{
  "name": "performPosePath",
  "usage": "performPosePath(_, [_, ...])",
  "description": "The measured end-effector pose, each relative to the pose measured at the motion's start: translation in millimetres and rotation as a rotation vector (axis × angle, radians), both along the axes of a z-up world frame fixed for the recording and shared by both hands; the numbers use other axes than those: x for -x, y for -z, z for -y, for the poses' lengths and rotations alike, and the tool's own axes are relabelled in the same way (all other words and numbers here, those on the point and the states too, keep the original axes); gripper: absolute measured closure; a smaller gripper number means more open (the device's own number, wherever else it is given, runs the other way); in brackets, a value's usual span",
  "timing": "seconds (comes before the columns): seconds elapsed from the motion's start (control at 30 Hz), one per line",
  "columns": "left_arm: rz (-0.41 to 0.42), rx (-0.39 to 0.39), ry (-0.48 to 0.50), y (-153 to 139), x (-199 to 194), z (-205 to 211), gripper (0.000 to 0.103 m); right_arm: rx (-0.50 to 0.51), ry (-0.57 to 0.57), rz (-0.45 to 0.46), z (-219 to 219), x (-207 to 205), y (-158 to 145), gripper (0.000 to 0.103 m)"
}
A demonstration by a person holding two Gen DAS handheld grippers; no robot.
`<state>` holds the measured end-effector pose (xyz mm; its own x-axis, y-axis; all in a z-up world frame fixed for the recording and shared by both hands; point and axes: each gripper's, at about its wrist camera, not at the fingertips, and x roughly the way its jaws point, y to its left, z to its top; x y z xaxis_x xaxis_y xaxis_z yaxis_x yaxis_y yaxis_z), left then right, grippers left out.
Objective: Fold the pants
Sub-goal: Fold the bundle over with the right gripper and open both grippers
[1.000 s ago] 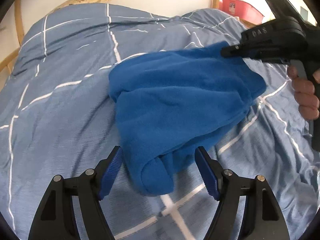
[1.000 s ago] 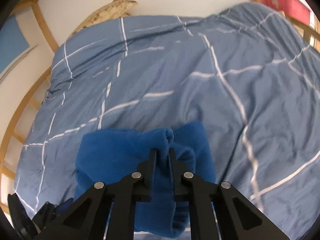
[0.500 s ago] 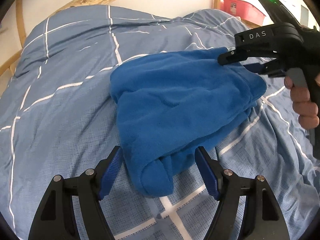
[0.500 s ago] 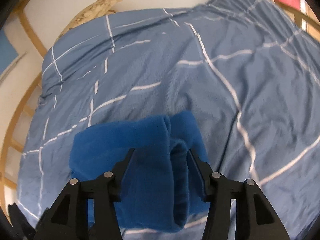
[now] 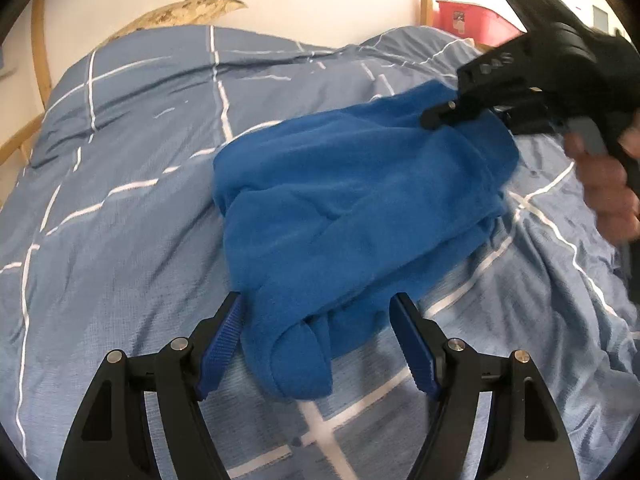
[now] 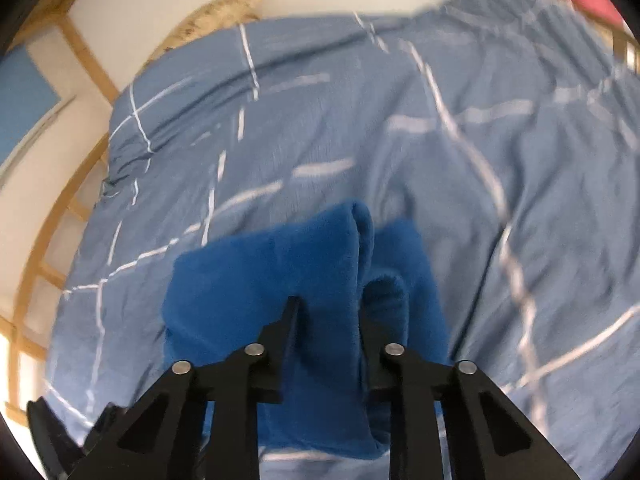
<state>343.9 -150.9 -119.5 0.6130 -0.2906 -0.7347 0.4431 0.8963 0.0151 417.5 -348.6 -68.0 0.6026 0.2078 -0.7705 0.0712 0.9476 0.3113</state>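
Note:
Blue fleece pants [image 5: 352, 200] lie bunched in a folded heap on the bed. My left gripper [image 5: 318, 300] is open and low over the near end of the pants, which sticks out between its blue pads [image 5: 222, 338] without touching them. In the left wrist view my right gripper [image 5: 440, 116] reaches in from the right onto the heap's far corner, held by a hand [image 5: 608, 188]. In its own view the right gripper [image 6: 330, 310] is closing its jaws, and a thick fold of the pants [image 6: 248, 280] fills the narrow gap between the fingers.
A grey-blue duvet [image 5: 120, 200] with white lines covers the whole bed. A wooden bed frame [image 6: 44, 248] runs along the left side, with a beige cushion [image 5: 188, 10] at the far end by the wall. A red bin [image 5: 468, 20] stands beyond the bed at the right.
The right gripper's jaws opened off the fold of pants, then narrowed again around it. The left gripper stayed where it was, still open.

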Motion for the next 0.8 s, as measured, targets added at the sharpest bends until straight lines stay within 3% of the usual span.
performPosePath(0.2, [0.009, -0.031, 0.015, 1.9, 2.6, 6.0, 0.030, 0.094, -0.016, -0.040, 1.8, -13.4, 8.6, 0.085])
performPosePath(0.3, [-0.009, -0.036, 0.014, 2.8, 1.6, 7.0, 0.029, 0.037, 0.028, -0.050, 17.4, -11.9, 17.2, 0.083])
performPosePath(0.37, [-0.024, -0.042, 0.013, 2.9, 0.0, 5.8, 0.029, 0.019, 0.052, -0.059, 22.2, -8.6, 22.4, 0.074])
performPosePath(0.43, [-0.058, -0.026, 0.009, -2.2, -0.7, 1.4, 0.029, 0.045, 0.082, -0.052, 22.9, -1.8, 23.0, 0.052])
performPosePath(0.53, [-0.054, 0.050, 0.017, -23.4, 5.1, -9.5, 0.029, 0.044, 0.105, -0.043, 27.1, 11.1, 22.1, 0.041])
performPosePath(0.6, [0.000, 0.059, 0.001, -39.6, 11.7, -17.8, 0.021, 0.038, 0.127, -0.047, 30.3, 18.5, 22.1, 0.033])
performPosePath(0.7, [0.094, 0.045, -0.057, -56.9, 16.9, -29.9, 0.017, 0.083, 0.144, -0.036, 26.2, 30.2, 17.1, 0.033])
performPosePath(0.8, [0.114, 0.039, -0.112, -64.7, 9.6, -44.1, 0.017, 0.114, 0.156, -0.001, 20.3, 37.6, 5.0, 0.032])
